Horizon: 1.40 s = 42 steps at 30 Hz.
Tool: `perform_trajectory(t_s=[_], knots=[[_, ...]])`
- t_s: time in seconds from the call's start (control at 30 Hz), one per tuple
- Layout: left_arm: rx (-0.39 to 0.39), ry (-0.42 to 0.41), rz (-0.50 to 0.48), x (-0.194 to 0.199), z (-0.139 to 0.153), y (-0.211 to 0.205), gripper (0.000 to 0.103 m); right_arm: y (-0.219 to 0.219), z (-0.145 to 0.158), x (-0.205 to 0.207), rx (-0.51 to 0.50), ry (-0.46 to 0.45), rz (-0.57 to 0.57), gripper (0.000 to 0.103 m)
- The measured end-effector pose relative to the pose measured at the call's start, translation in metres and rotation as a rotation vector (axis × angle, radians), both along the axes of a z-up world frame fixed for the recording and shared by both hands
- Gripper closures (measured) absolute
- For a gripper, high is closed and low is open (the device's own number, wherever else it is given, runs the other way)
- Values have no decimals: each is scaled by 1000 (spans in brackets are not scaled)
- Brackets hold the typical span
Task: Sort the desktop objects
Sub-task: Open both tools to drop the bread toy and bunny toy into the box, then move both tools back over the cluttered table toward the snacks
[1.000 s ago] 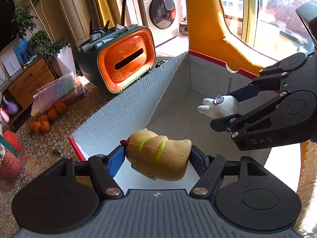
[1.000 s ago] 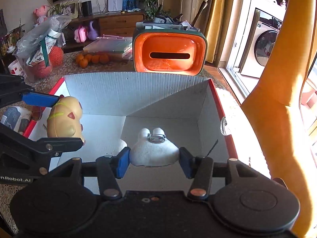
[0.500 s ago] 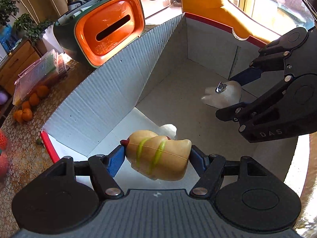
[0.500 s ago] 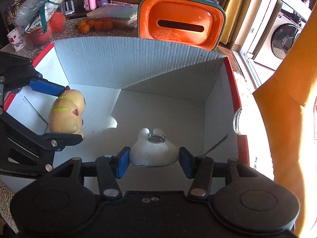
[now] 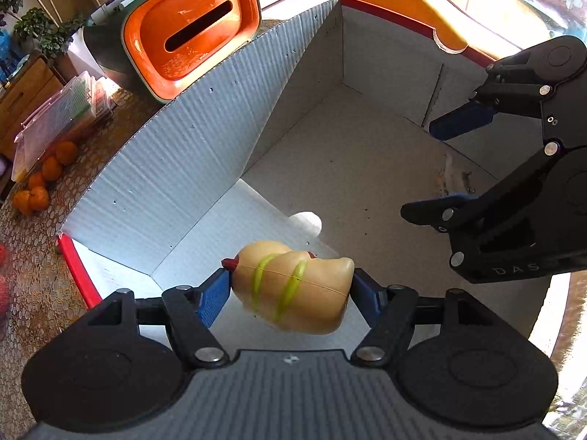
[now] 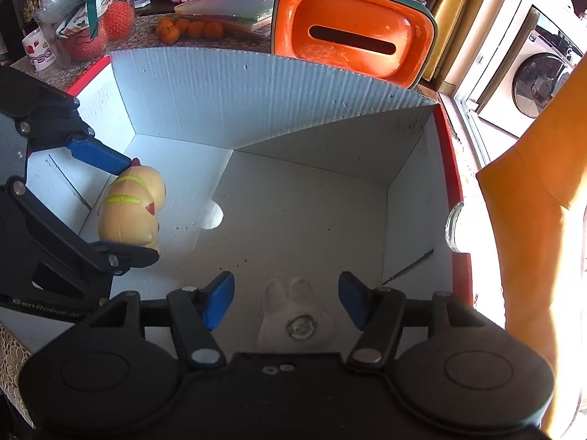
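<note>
At about nine o'clock in the right wrist view, the left gripper (image 6: pixel 126 211) is clamped on the toy hot dog (image 6: pixel 132 207), a tan bun with green stripes, its blue pads pressing both ends; in the left wrist view the same toy (image 5: pixel 293 286) hangs at six o'clock, held above the floor of the white box (image 5: pixel 205 146). It has not been let go, and the floor directly beneath it looks bare, so a good release means lowering a little closer to the bottom before spreading the pads, so the rounded bun does not bounce or roll toward the wall. Moving toward the middle, the small white bunny figure (image 6: pixel 290 315) sits at six o'clock in the right wrist view, blurred, between the pads but touched by neither. The right gripper (image 6: pixel 286 300) has its jaws opening, with clear gaps on both sides of the bunny; whether the figure already rests on the floor cannot be told. Best to finish opening fully and lift straight back out, so neither pad drags the figure. At twelve o'clock, beyond the box's far wall, stands an orange bin (image 6: pixel 352 40), apart from the action.
</note>
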State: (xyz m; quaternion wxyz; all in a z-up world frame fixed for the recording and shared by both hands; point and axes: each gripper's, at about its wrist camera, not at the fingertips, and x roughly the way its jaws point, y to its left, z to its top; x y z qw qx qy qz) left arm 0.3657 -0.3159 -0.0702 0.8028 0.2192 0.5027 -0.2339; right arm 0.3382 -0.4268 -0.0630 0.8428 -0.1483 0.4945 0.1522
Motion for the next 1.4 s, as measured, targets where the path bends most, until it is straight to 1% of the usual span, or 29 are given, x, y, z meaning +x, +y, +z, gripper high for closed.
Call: perform_trajectory(t_s=[0.07,0.2,0.27,0.37,0.47,0.53,0.63,0.7,0.77,0.9,1.0,1.07,1.2,1.33,1.4], knots=[[-15,-10,12,-1,3,3,32,1,3,-2,-2,-6,3,33],[-44,-31,15,-6,9,5,31,1,12,-7,0,-25,12,30],[-52,-33,12,-8,11,6,28,1,16,-10,-1,-36,17,27],[-75,-49,15,-12,16,9,27,-1,22,-16,3,-47,20,24],[-106,-63,22,-17,24,15,26,-3,28,-23,14,-59,16,23],[-124,-78,28,-21,30,18,22,-5,32,-26,26,-66,10,22],[-153,-101,40,-29,41,26,21,-7,38,-34,42,-80,2,21],[-168,-118,49,-36,48,31,21,-7,43,-40,56,-90,-3,20],[-188,-137,54,-42,54,36,21,-7,49,-47,74,-101,-6,17],[-230,-152,72,-55,66,48,21,-3,57,-59,101,-118,-3,15],[-237,-176,67,-68,74,54,21,1,63,-69,137,-136,-9,14],[-242,-192,61,-77,79,58,21,3,67,-77,166,-149,-13,11],[-277,-211,61,-92,86,69,21,9,75,-94,217,-172,-16,9],[-302,-233,76,-107,92,85,21,19,80,-111,232,-197,-14,9],[-312,-243,81,-114,95,92,21,24,82,-120,254,-211,-22,7]])
